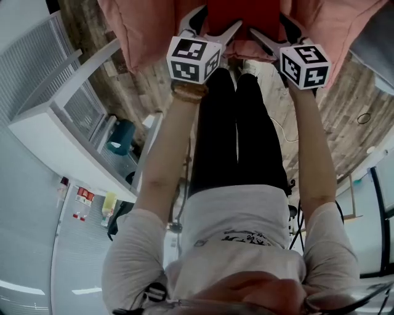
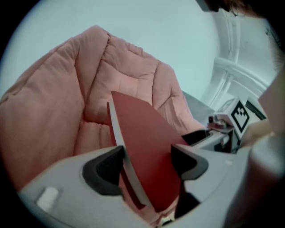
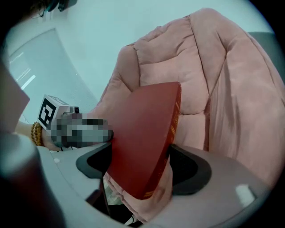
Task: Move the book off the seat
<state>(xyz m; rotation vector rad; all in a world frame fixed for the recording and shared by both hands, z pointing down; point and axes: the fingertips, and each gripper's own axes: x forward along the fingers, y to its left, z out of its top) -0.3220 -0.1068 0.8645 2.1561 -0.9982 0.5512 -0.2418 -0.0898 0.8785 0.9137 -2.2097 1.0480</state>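
Wood-plank floor (image 1: 120,92) runs beneath a plump pink seat (image 2: 58,111). The left gripper (image 2: 147,162) is clamped on the red book (image 2: 142,147) at its pale page edge. The right gripper (image 3: 138,164) pinches it by the gilt-lettered spine. The book stands tilted between them — close before the seat's cushions.

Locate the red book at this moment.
The red book is at the head view's top centre, gripped by both the left tool and the right tool, against the pink cushioned seat.
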